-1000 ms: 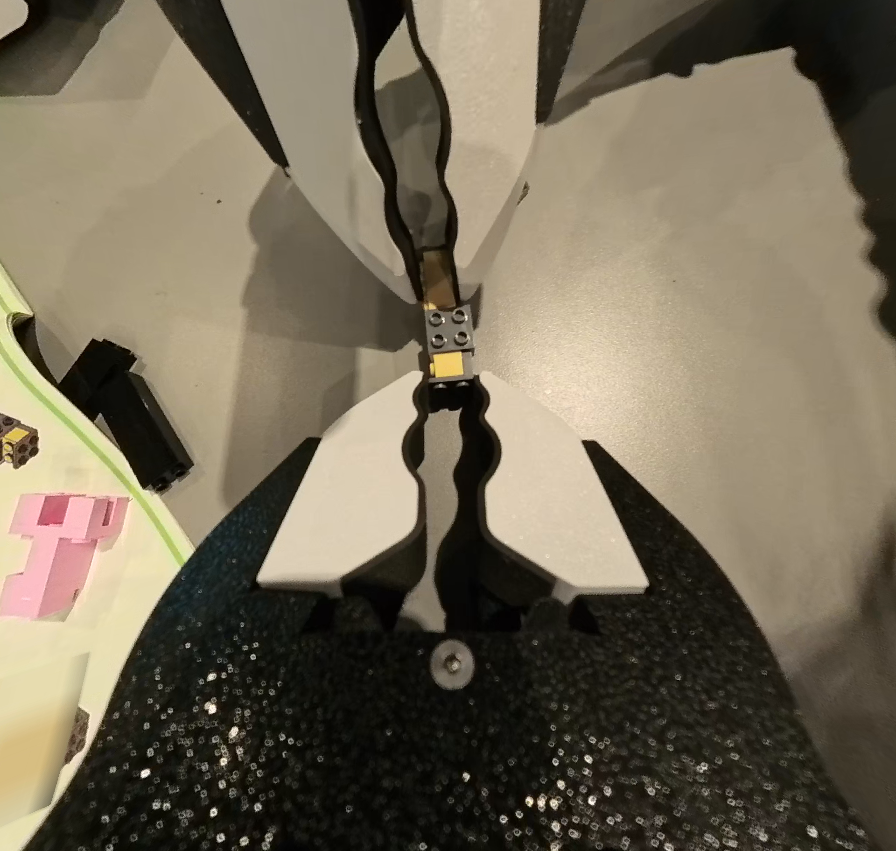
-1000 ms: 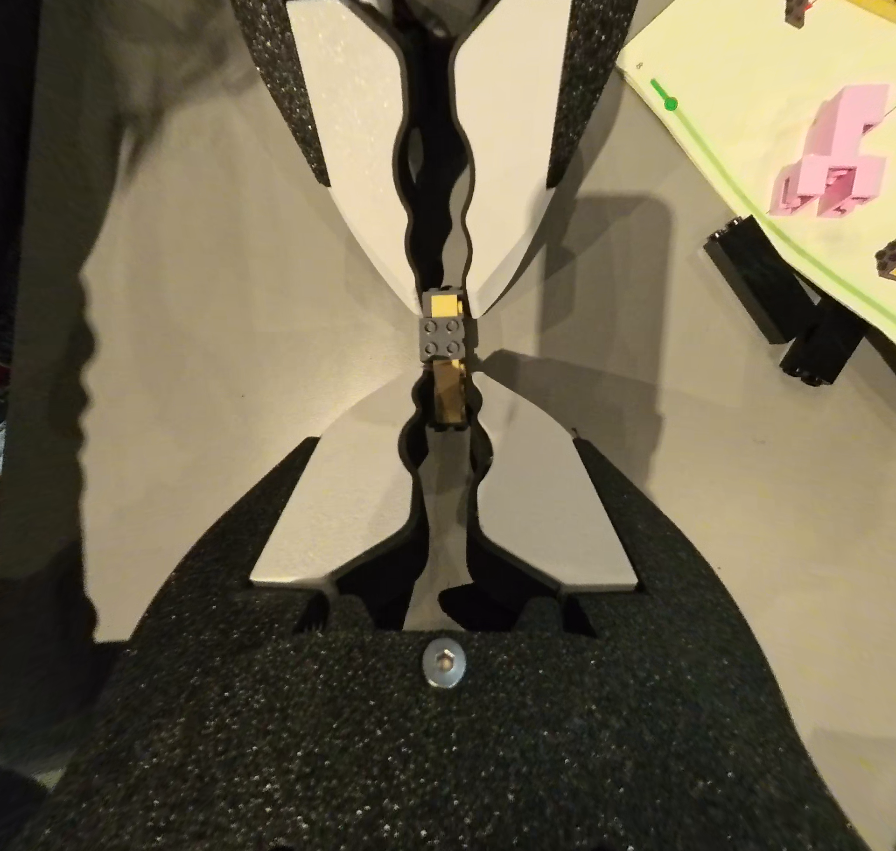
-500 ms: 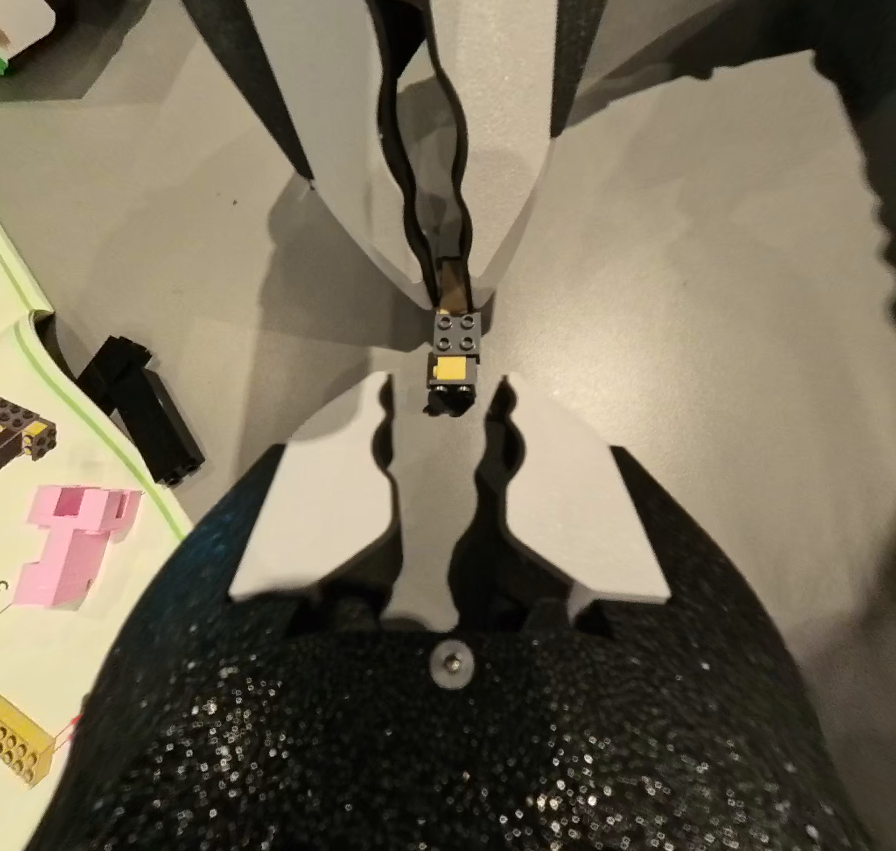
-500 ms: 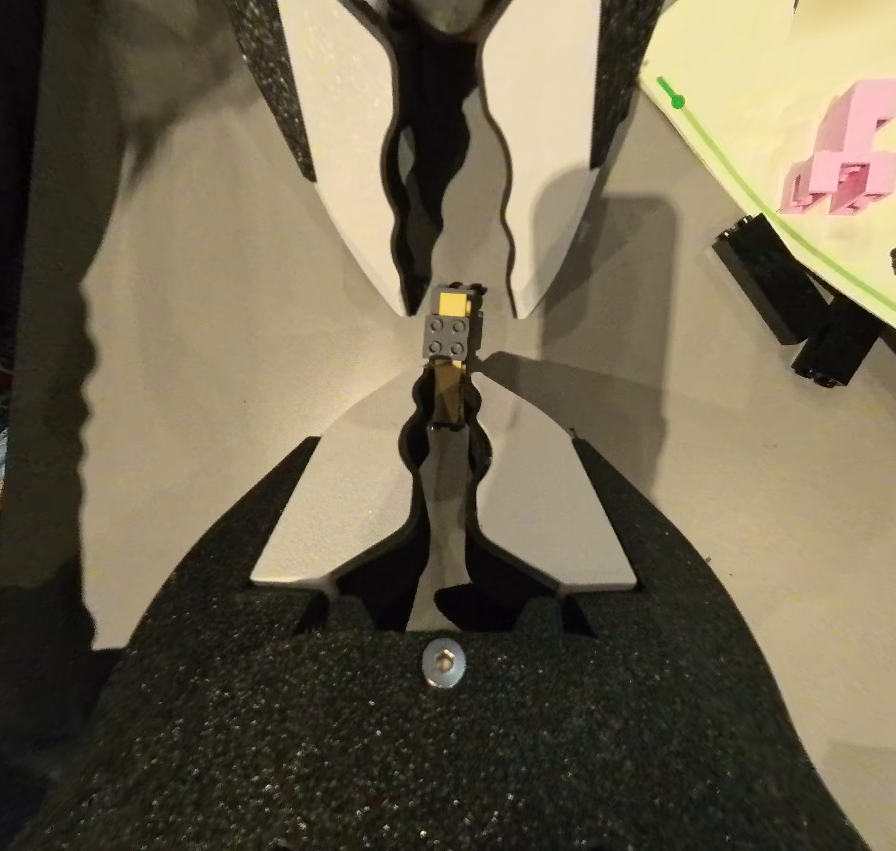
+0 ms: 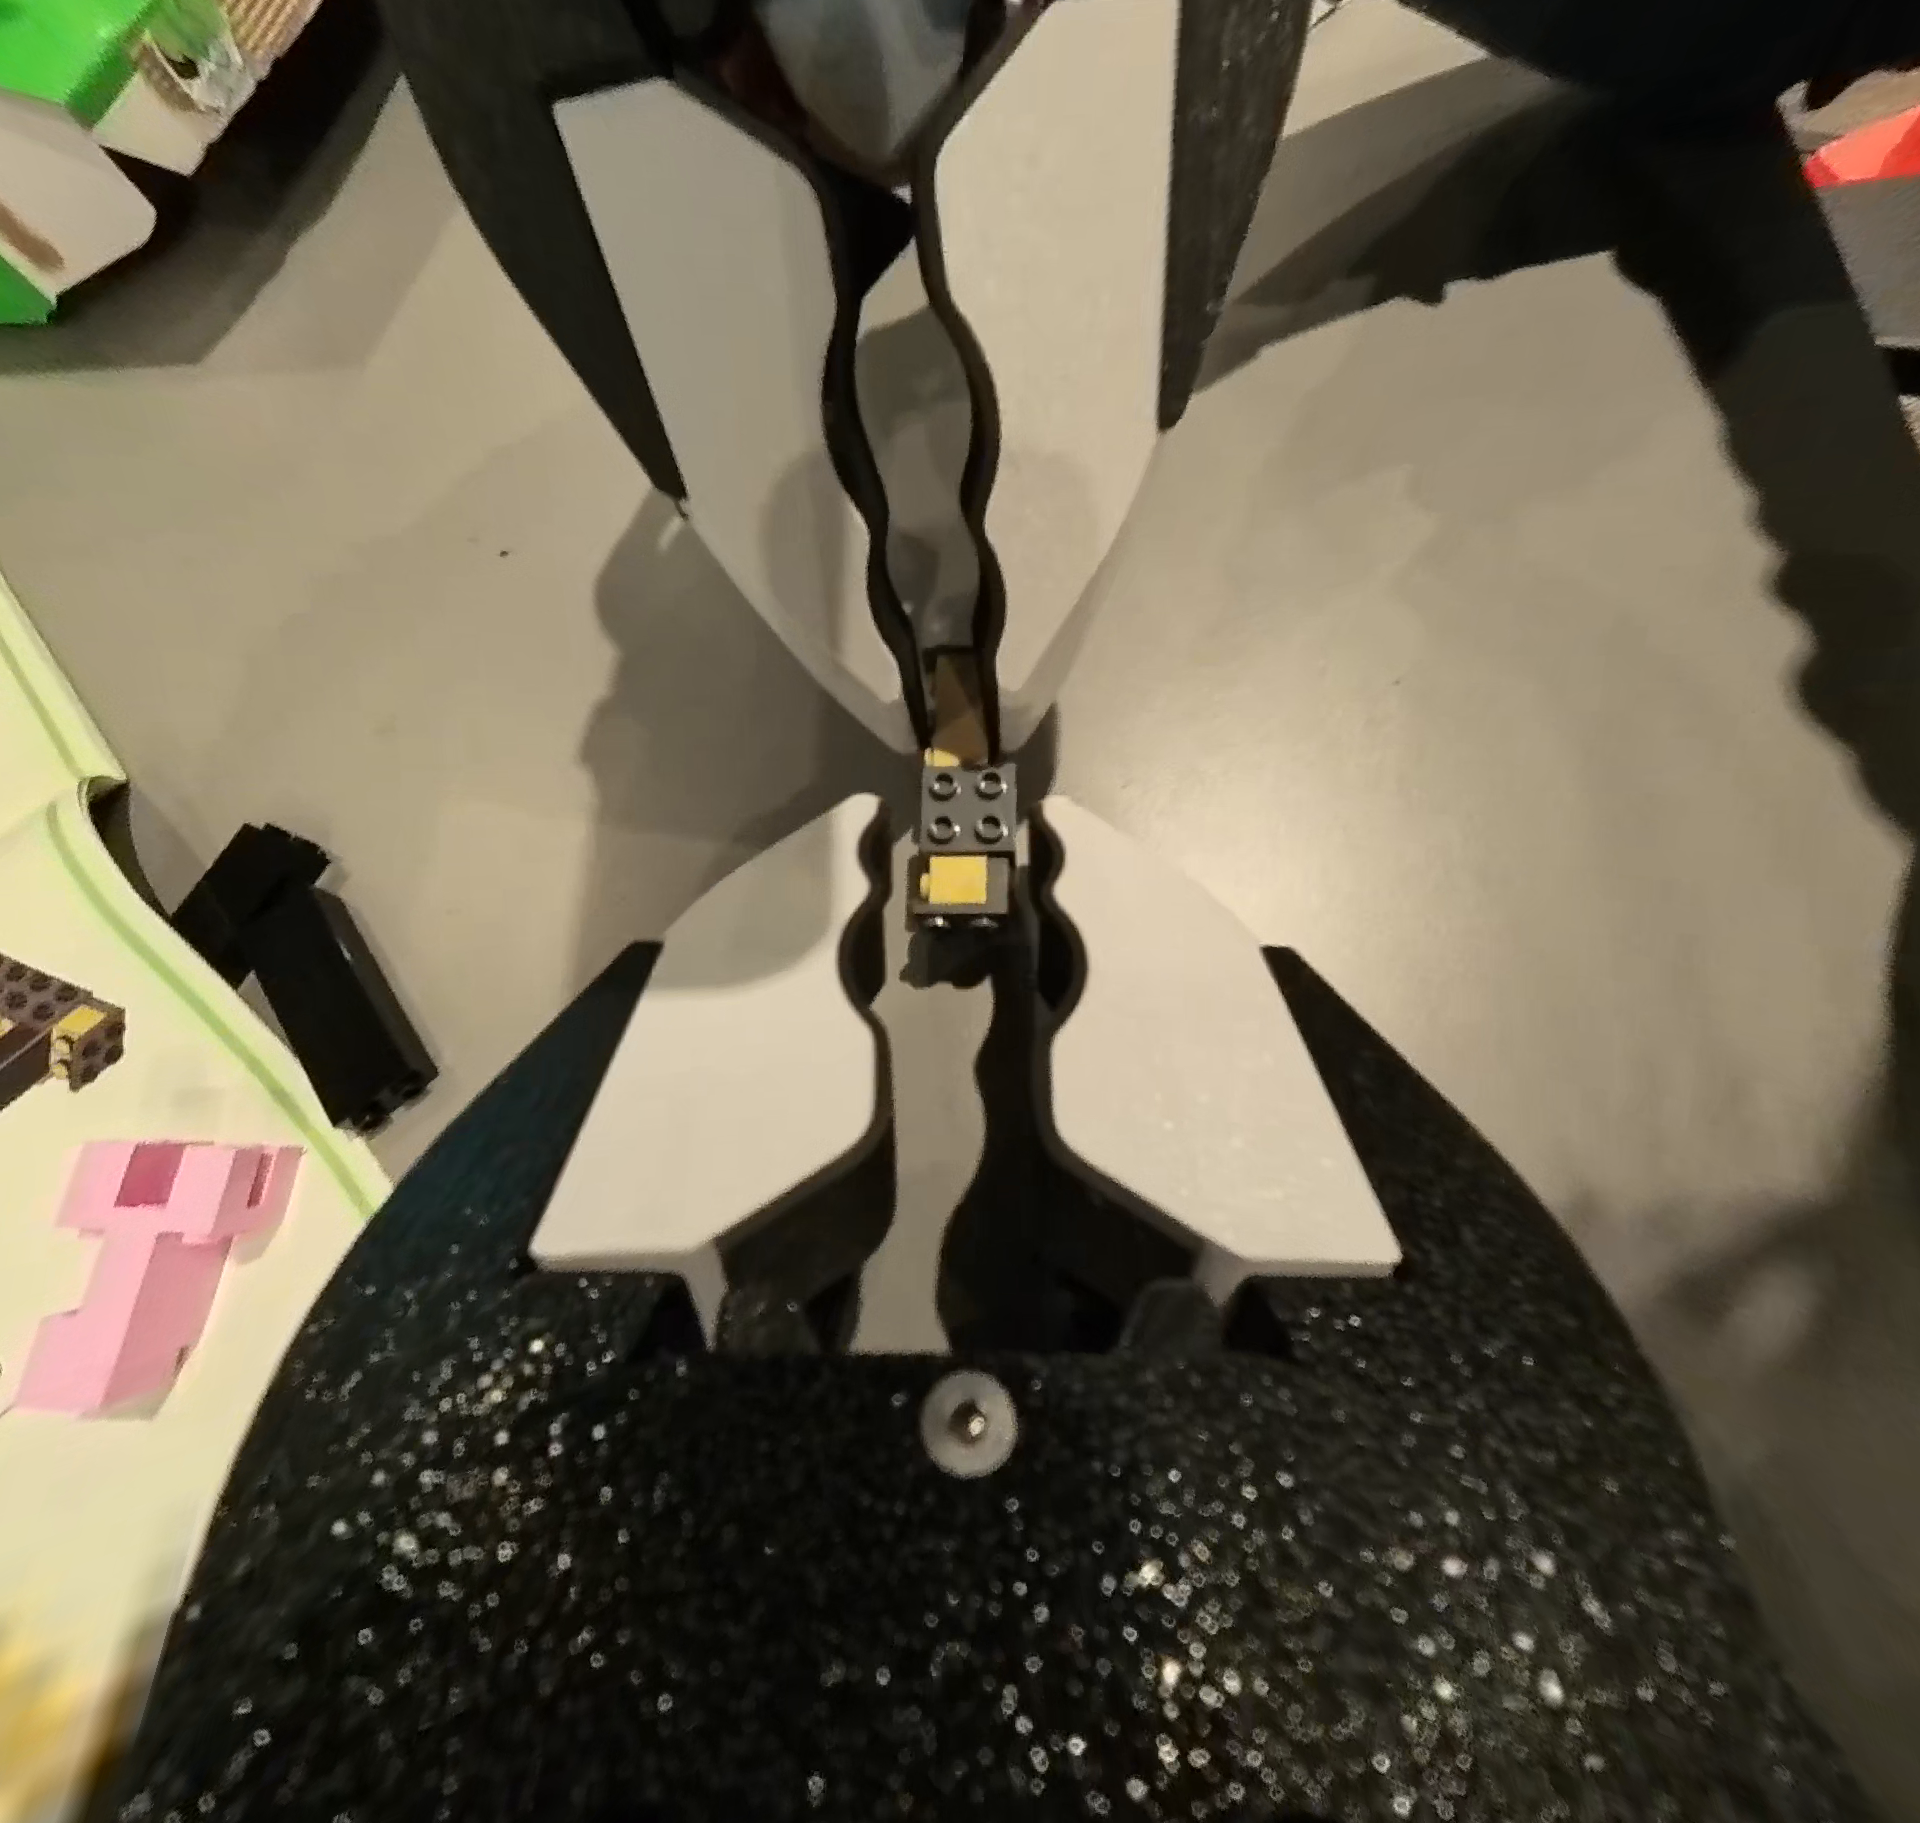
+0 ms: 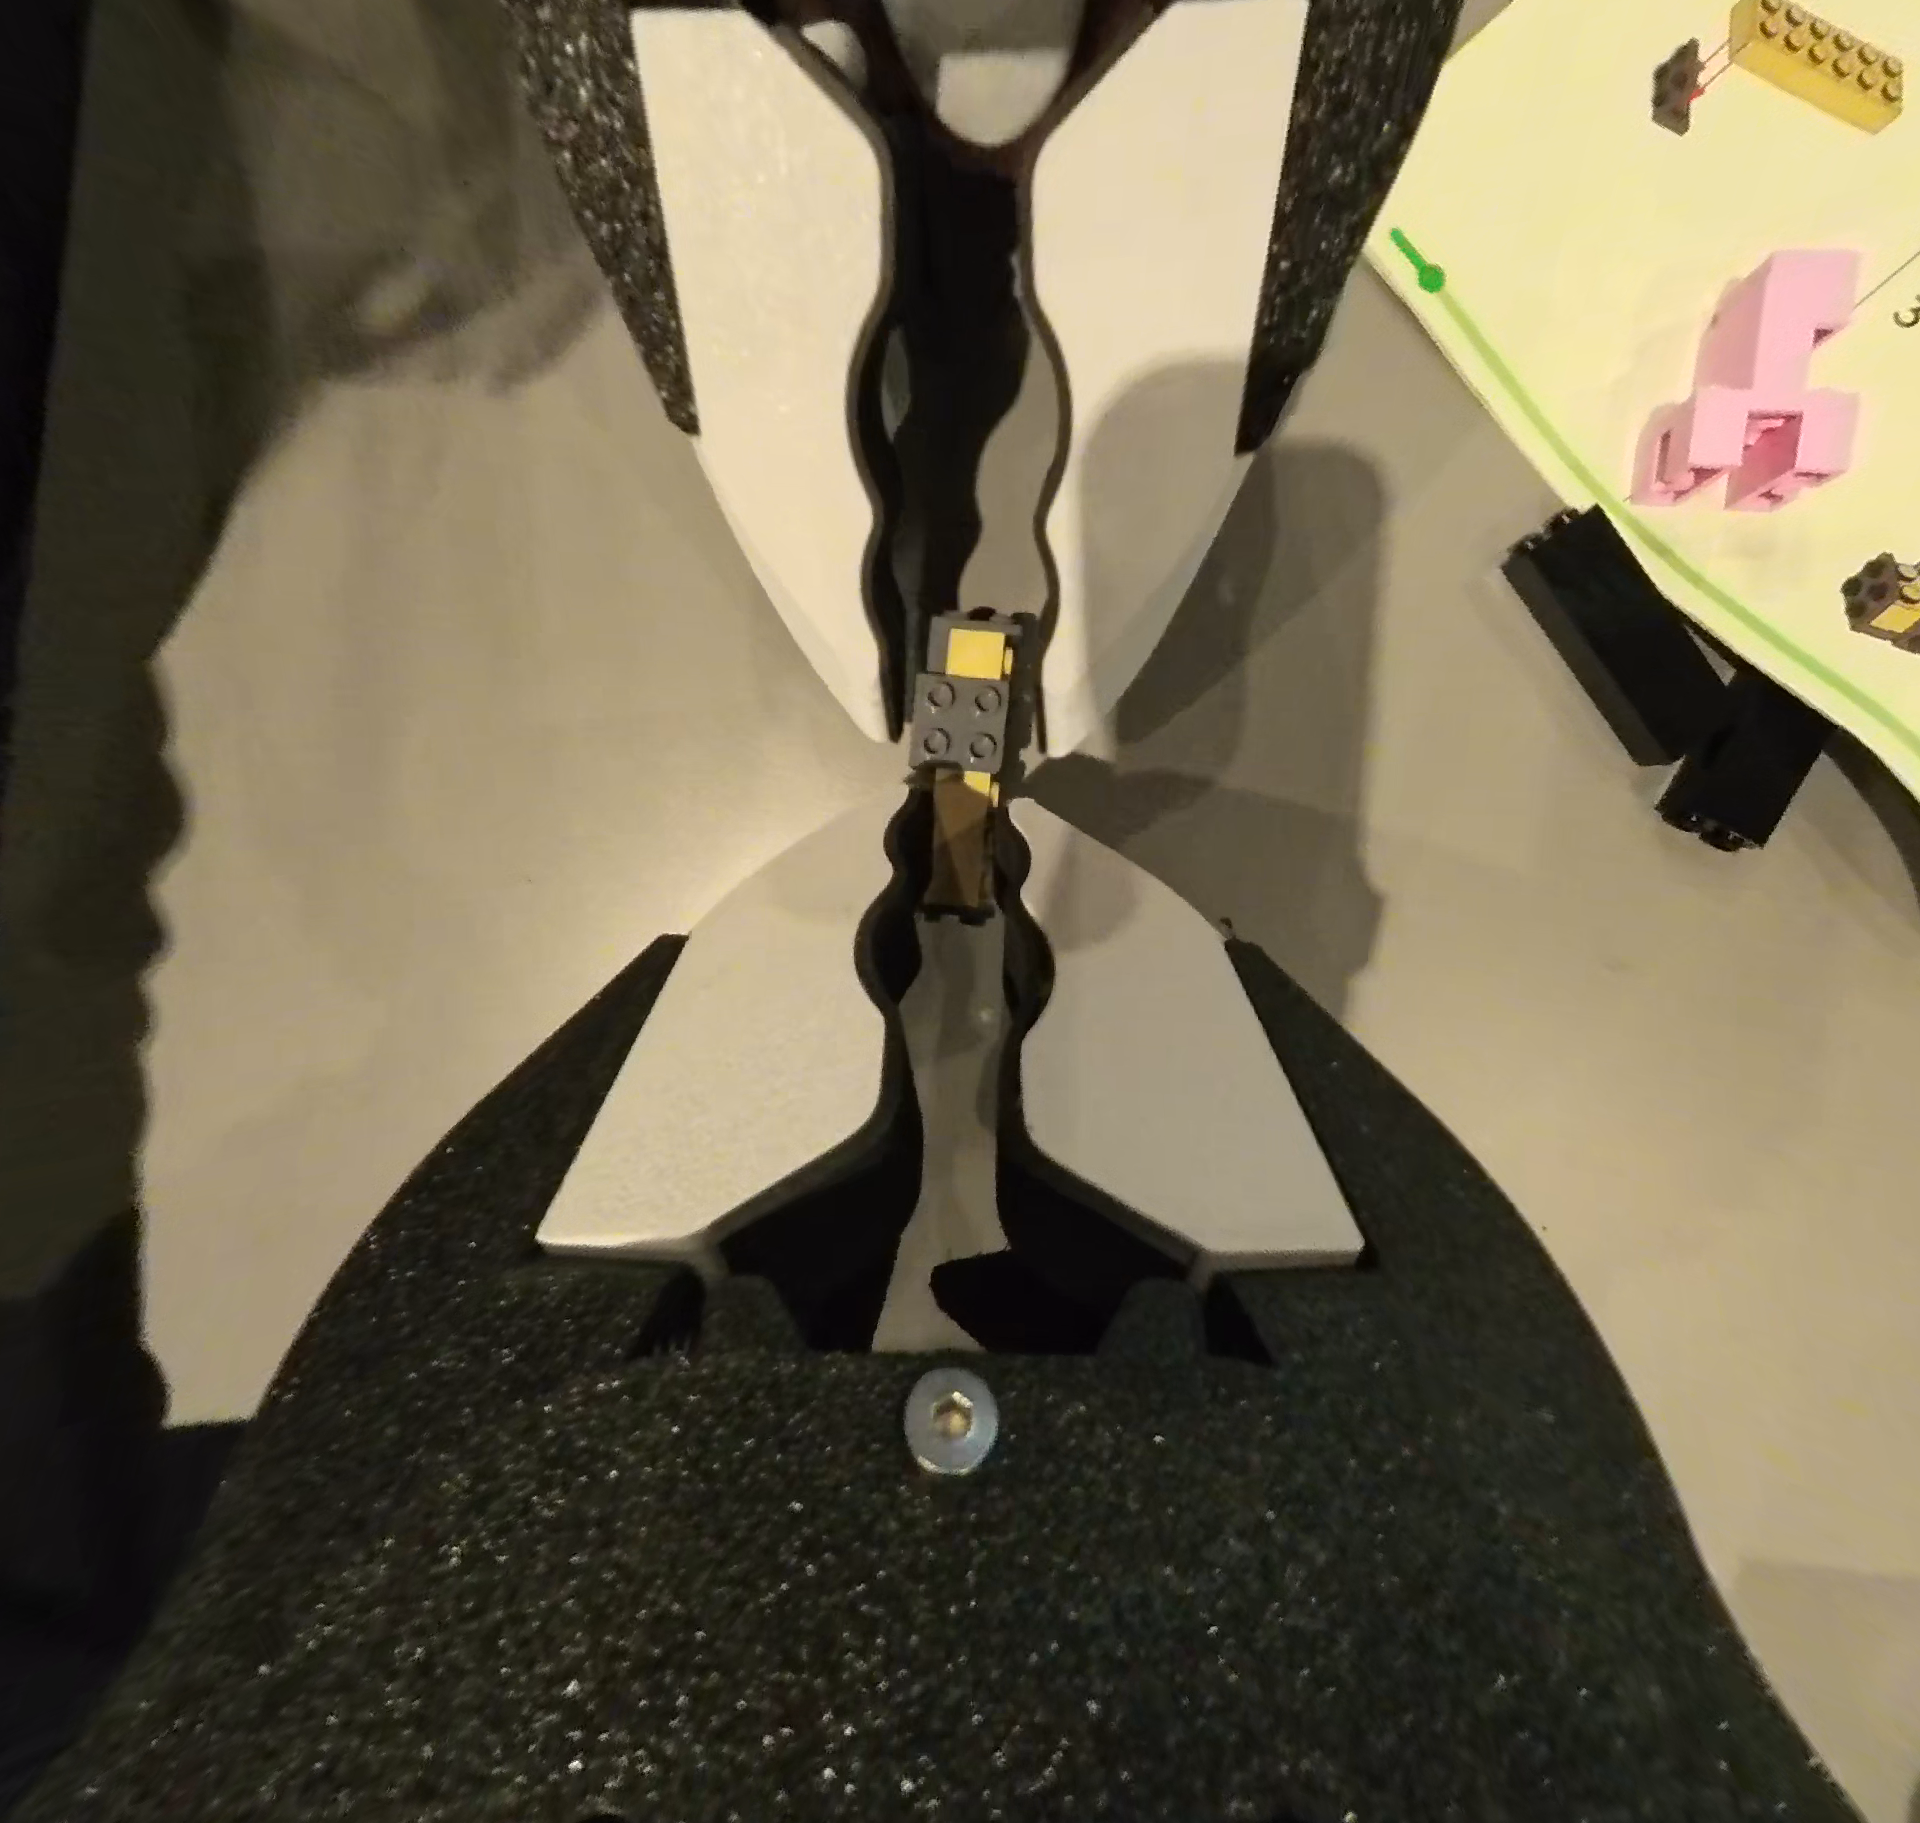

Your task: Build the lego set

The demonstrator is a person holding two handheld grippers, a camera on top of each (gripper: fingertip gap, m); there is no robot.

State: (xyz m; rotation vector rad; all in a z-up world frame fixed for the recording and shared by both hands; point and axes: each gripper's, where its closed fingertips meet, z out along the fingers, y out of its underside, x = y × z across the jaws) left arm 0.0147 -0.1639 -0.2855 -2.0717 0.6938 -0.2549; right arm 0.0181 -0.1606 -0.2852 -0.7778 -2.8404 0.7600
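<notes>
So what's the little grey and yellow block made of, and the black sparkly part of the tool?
The grey and yellow block looks like hard, smooth plastic: crisp edges and round studs on top. The black body of the left tool looks like rough, grainy printed plastic, since it glitters in specks, though that's a guess. The table looks smooth and matte.

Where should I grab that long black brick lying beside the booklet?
Grip the long black brick across its two long side faces, near the middle, coming straight down from above. It lies flat on the table, so those faces are exposed, while one end is crowded by another black piece and the booklet edge.
</notes>
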